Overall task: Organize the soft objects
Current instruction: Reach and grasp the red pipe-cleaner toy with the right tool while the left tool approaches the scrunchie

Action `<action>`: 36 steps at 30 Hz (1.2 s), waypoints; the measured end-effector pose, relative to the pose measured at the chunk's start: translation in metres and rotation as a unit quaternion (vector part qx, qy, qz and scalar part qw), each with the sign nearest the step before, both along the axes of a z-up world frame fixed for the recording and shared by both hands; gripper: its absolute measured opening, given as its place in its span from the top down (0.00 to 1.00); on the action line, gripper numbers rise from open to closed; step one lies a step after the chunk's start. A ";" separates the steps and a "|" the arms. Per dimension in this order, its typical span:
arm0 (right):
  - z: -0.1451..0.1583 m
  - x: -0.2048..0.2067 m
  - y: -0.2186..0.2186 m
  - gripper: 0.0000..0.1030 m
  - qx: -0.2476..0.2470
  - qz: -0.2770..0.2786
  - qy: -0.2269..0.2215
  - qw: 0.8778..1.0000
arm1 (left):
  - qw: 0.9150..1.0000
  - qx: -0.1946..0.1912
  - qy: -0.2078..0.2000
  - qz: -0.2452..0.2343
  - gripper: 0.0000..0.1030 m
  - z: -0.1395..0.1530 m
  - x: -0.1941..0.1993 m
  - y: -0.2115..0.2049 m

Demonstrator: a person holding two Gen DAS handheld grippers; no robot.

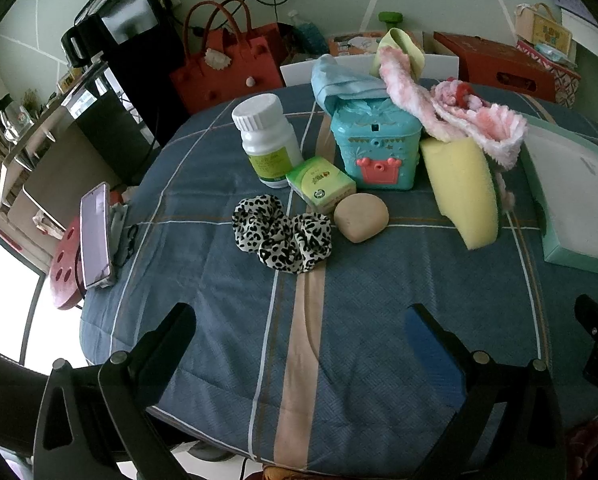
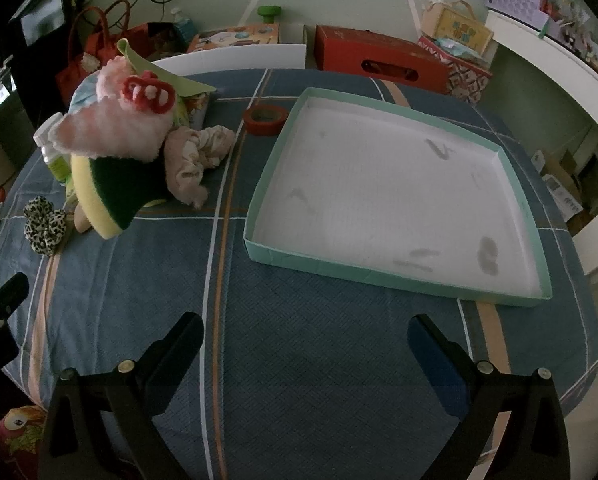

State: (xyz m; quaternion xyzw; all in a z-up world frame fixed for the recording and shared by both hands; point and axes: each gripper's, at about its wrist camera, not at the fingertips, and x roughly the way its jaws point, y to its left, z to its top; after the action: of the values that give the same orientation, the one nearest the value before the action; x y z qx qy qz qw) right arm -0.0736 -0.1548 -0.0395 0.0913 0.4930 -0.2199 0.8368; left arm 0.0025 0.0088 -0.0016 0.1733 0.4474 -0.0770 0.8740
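1. Both grippers hover low over the near edge of the table [image 1: 379, 360], jaws spread wide and holding nothing — the left gripper [image 1: 299, 320] faces the clutter, the right gripper [image 2: 305, 332] faces the tray [image 2: 283, 258].
2. The soft things lie in the left view: the scrunchie [image 1: 283, 236] nearest, the sponge [image 1: 461, 184] leaning by the teal box [image 1: 375, 144], a pink fluffy cloth [image 1: 479, 120] draped over box and sponge. The tray is empty, so sorting looks not yet begun.
3. Best first pick, I judge, is the scrunchie (it lies apart, clear on the near side): come straight down, straddle one lobe, close gently — fabric bunches and slips.
4. Leave the bottle [image 1: 265, 140] and the green carton [image 1: 321, 186] alone; they look rigid.
5. Hard to tell: whether the tan lump [image 1: 361, 216] is soft; what the pale bundle [image 2: 197, 160] behind the sponge is; how the pink cloth tangles with what lies beneath it.
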 end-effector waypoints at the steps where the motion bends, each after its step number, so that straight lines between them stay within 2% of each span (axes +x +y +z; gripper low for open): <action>1: 0.000 0.000 0.000 0.00 0.000 0.001 -0.001 1.000 | 1.000 -0.001 0.001 0.002 0.00 0.000 0.000 0.001; 7: 0.006 -0.003 0.004 0.00 -0.008 0.008 -0.009 1.000 | 1.000 -0.008 0.014 -0.002 0.00 -0.001 0.002 -0.001; 11: 0.022 -0.005 0.007 0.00 0.010 0.022 -0.039 0.999 | 0.996 -0.061 0.065 0.004 0.00 0.001 0.017 0.008; 13: 0.035 0.002 0.006 0.00 0.028 0.032 -0.057 0.997 | 0.994 -0.068 0.089 0.012 0.00 0.002 0.028 0.010; 19: 0.078 0.034 0.003 0.00 0.027 0.047 -0.129 0.990 | 0.990 -0.113 0.077 0.026 0.00 0.030 0.061 0.010; 22: 0.084 0.054 0.003 0.00 0.020 0.051 -0.140 0.989 | 0.988 -0.125 0.076 0.049 0.00 0.036 0.080 0.008; 25: 0.086 0.071 -0.002 0.00 0.038 0.053 -0.149 0.987 | 0.986 -0.138 0.081 0.048 0.00 0.036 0.096 0.001; 31: 0.091 0.101 -0.010 0.00 0.057 0.067 -0.165 0.982 | 0.986 -0.137 0.066 0.062 0.00 0.031 0.117 -0.006; 33: 0.086 0.105 -0.011 0.00 0.062 0.069 -0.170 0.981 | 0.988 -0.125 0.069 0.058 0.00 0.020 0.116 -0.007; 36: 0.069 0.112 -0.013 0.01 0.096 0.075 -0.173 0.977 | 0.989 -0.112 0.079 0.062 0.00 0.005 0.116 -0.004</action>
State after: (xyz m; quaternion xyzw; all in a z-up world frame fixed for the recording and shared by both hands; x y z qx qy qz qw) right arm 0.0380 -0.1681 0.0297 0.1708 0.3646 -0.0894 0.9110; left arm 0.1184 0.0050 0.0039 0.0393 0.5136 -0.0858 0.8528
